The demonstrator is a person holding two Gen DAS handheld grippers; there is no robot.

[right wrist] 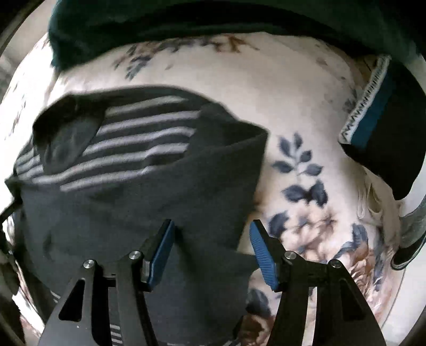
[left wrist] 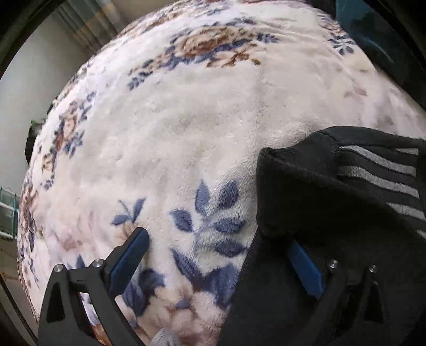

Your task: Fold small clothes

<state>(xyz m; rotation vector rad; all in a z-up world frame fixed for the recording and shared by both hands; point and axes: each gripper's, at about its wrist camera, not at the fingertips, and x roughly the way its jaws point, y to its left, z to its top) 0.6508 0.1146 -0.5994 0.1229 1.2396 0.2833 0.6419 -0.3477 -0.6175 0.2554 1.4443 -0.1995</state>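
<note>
Two hand-held grippers work a dark striped garment (right wrist: 149,170) lying on a floral fleece blanket (left wrist: 186,133). Nearest, the right gripper (right wrist: 211,239) stands spread wide, holding nothing, its blue pads straddling the garment's near edge, the cloth lying between and under the fingers. The left gripper (left wrist: 218,255) is likewise spread; its right finger is draped over by black cloth at the garment's corner, its left finger out over bare blanket, so nothing is pinched.

The garment appears partly folded, a plain dark flap lying slantwise across the grey stripes. To fold it well, each gripper would probably do best to pinch one layer at the edge, lift low, and lay it over squarely, without dragging the plush blanket up with it.

Farther off, a teal cloth (right wrist: 186,24) lies across the blanket's far side, and a dark piece with white-stitched trim (right wrist: 372,111) sits to the right. No basket or other container is visible.
</note>
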